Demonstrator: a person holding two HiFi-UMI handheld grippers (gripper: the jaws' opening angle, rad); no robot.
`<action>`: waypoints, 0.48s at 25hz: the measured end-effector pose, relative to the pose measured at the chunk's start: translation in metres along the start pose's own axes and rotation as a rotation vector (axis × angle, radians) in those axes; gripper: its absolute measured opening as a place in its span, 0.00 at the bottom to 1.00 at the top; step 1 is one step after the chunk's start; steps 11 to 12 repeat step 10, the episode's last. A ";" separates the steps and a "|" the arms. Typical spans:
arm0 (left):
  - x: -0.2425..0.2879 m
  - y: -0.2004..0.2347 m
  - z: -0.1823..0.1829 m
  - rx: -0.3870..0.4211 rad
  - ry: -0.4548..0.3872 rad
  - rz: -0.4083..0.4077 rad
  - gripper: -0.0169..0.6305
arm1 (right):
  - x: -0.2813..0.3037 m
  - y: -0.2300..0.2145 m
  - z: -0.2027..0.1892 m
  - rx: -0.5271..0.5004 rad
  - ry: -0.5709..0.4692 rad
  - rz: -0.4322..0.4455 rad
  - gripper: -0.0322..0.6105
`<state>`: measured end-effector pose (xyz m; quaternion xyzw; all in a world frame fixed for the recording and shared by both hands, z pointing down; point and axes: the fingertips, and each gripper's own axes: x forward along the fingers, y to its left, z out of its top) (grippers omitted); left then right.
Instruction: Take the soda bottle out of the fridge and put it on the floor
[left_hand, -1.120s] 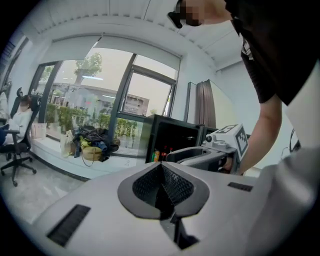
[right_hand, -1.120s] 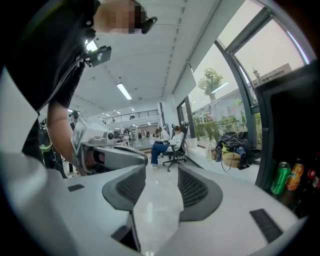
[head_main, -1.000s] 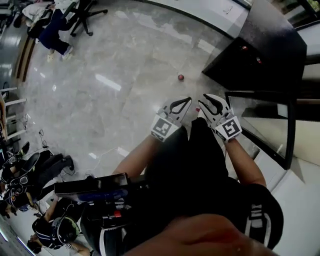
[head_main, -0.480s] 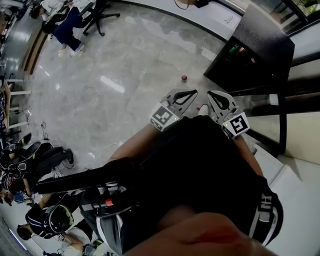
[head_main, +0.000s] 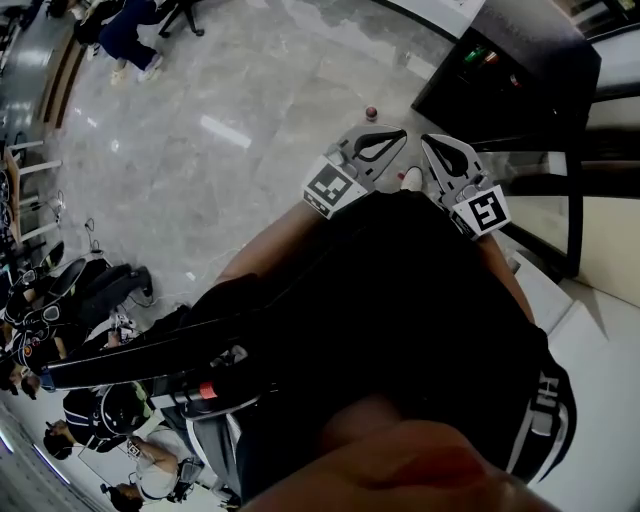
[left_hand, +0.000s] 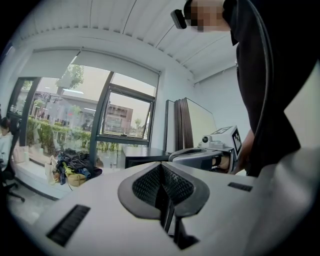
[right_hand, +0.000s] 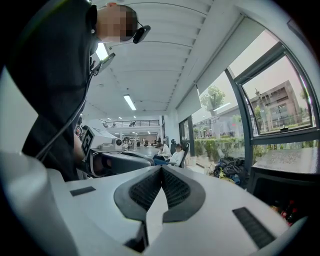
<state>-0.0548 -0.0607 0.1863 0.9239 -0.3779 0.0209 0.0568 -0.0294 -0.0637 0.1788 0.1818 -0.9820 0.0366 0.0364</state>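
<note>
Soda bottle: head view shows small red shape inside dark fridge, upper right, too small to confirm. Left gripper and right gripper held side by side over floor, short of fridge, touching nothing.
Left gripper view: jaws clenched, nothing between pads.
Right gripper view: jaws clenched, empty; fridge at lower right.
</note>
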 end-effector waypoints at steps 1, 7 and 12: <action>0.002 0.001 0.000 -0.001 0.001 0.000 0.03 | -0.001 -0.002 -0.002 0.004 0.003 -0.005 0.07; 0.026 0.003 -0.026 -0.013 0.009 -0.002 0.03 | -0.005 -0.022 -0.027 0.017 -0.025 -0.008 0.07; 0.023 0.002 -0.031 -0.015 0.006 -0.011 0.03 | -0.002 -0.019 -0.034 0.015 -0.024 -0.014 0.07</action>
